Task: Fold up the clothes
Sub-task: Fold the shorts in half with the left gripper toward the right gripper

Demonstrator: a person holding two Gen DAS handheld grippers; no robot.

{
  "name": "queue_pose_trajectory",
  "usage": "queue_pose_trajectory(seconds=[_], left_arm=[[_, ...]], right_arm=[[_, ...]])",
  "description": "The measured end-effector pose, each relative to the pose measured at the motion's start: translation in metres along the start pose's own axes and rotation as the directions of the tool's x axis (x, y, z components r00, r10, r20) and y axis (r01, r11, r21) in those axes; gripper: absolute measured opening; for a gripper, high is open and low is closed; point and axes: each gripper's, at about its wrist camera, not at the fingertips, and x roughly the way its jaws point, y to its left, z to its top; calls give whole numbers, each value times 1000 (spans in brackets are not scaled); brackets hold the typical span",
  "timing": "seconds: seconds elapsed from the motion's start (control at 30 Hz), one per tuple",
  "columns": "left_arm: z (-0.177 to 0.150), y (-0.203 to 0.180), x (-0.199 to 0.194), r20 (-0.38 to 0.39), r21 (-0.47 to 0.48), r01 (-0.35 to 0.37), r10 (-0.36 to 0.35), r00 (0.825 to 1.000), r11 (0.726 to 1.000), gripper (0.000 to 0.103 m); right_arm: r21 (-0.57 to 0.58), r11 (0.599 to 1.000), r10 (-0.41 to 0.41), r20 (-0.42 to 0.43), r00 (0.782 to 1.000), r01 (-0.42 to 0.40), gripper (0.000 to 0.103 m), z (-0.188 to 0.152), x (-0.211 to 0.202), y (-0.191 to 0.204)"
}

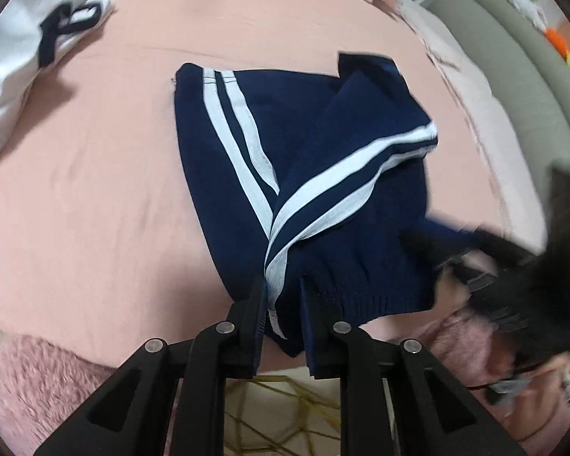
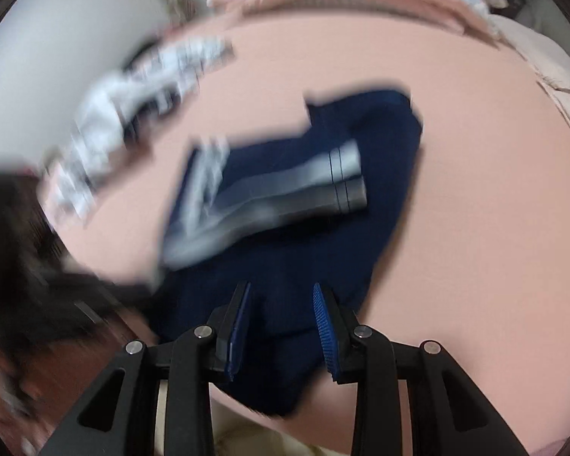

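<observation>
I am hovering my left gripper (image 1: 283, 304) and right gripper (image 2: 283, 326), both spread and gripping nothing, over the near hem of the navy striped track pants (image 1: 304, 174) lying doubled mid-frame on the pink bedsheet (image 1: 95, 190), probably positioning to pinch.
</observation>
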Motion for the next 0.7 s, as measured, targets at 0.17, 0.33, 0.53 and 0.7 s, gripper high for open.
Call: queue_pose_trajectory(seconds=[0.17, 0.33, 0.53, 0.7], left_arm=[[-4, 4, -2, -5, 23, -30, 30, 1000, 999, 16], [-5, 21, 6, -45, -1, -51, 51, 998, 999, 18], [-16, 47, -15, -36, -5, -82, 82, 996, 997, 42], [8, 30, -46, 92, 103, -157, 147, 985, 982, 42]], right_arm=[[42, 999, -24, 0, 1000, 24, 33, -8, -2, -16], [13, 1000, -28, 11, 1000, 28, 34, -7, -4, -11], [91, 996, 3, -41, 999, 0, 41, -2, -1, -39], [125, 992, -37, 60, 998, 29, 41, 21, -29, -63]])
